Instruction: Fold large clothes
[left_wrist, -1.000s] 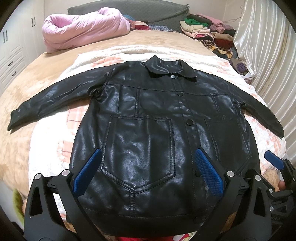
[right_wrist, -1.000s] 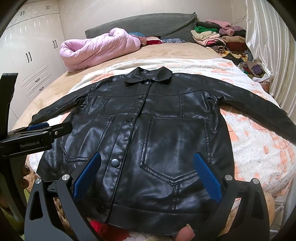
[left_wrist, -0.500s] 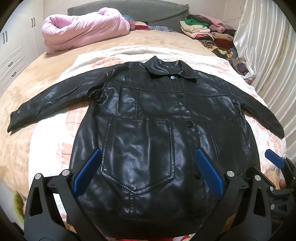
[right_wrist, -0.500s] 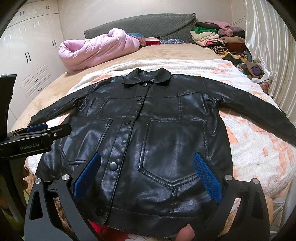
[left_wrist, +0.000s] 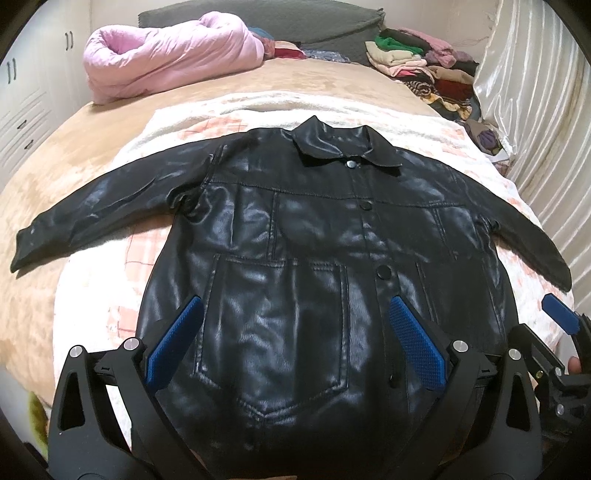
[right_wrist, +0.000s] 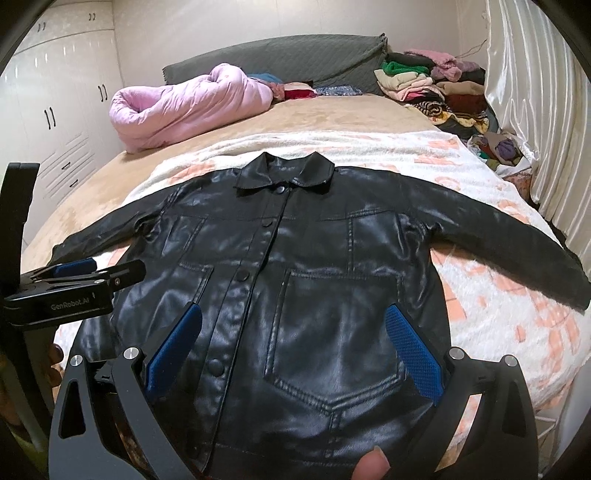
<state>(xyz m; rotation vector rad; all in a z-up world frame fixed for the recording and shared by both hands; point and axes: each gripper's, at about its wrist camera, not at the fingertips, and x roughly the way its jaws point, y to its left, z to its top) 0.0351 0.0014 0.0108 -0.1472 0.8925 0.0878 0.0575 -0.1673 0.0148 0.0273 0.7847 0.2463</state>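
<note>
A black leather jacket (left_wrist: 306, 258) (right_wrist: 314, 266) lies flat and front up on a white and pink blanket (left_wrist: 92, 280) on the bed, buttoned, with both sleeves spread out sideways. My left gripper (left_wrist: 295, 343) hovers open over the jacket's left pocket, near the hem. My right gripper (right_wrist: 293, 349) hangs open over the other pocket. Neither holds any cloth. Each gripper shows at the edge of the other's view, the right gripper (left_wrist: 561, 321) and the left gripper (right_wrist: 74, 284). The hem is hidden in the left wrist view.
A rolled pink duvet (right_wrist: 184, 107) lies at the bed's head. Stacked folded clothes (right_wrist: 436, 85) fill the far right corner beside a shiny curtain (right_wrist: 535, 110). White wardrobes (right_wrist: 55, 122) stand on the left. A person's fingertip (right_wrist: 369, 465) shows at the bottom edge.
Both grippers have moved a little forward over the jacket, so it looks closer and its hem has slid under the left wrist view. Both stay open; the jacket has not moved.
</note>
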